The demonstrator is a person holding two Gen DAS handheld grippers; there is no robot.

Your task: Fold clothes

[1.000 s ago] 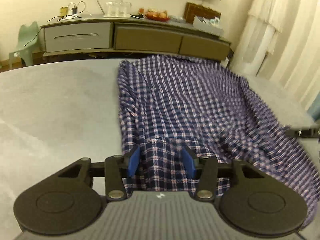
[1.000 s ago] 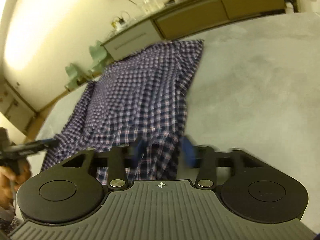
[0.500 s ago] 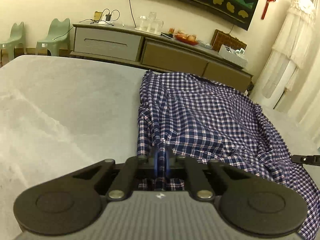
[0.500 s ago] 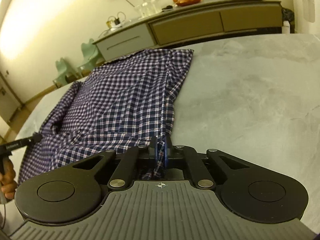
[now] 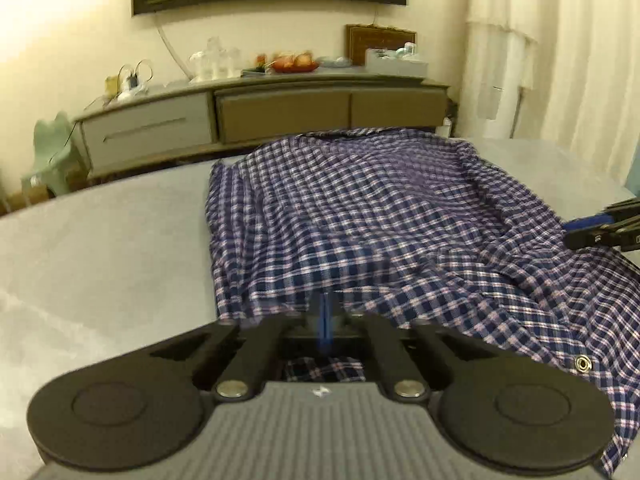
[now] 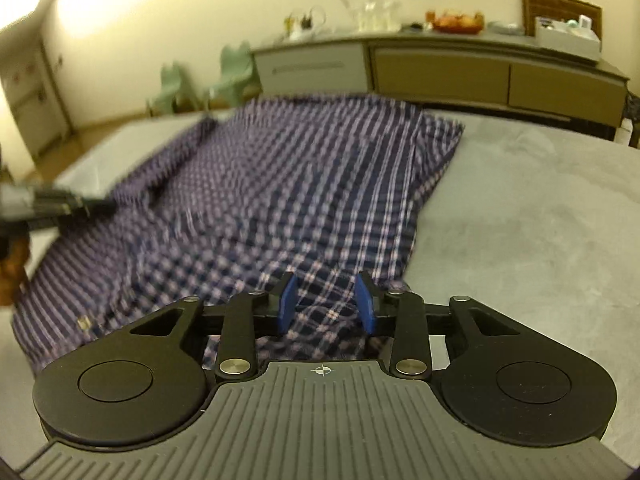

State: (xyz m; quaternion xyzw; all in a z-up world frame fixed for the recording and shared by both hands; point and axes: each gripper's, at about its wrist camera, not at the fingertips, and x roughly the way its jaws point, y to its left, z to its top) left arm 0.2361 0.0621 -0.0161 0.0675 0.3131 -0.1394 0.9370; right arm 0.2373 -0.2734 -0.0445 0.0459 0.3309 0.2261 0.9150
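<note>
A blue-and-white checked shirt (image 5: 380, 216) lies spread on the grey table (image 5: 100, 248). My left gripper (image 5: 325, 318) is shut on its near edge, with the blue pads pressed together and cloth showing under the fingers. In the right wrist view the shirt (image 6: 280, 184) looks blurred. My right gripper (image 6: 326, 304) stands open over the shirt's near right corner, fabric lying between and below its blue pads (image 6: 287, 302). Each gripper shows in the other's view: the right one (image 5: 600, 232) at the right edge, the left one (image 6: 52, 204) at the left, with a hand (image 6: 12, 264) below it.
A long sideboard (image 5: 280, 112) with glassware and a fruit bowl stands against the far wall. Pale green chairs (image 6: 236, 72) sit to its left and curtains (image 5: 560, 60) hang at the right. Bare grey table (image 6: 520, 220) lies right of the shirt.
Both grippers went from open to shut on the shirt's near edge. The right gripper has since opened again, while the left stays shut. Both views have swung and the shirt has shifted.
</note>
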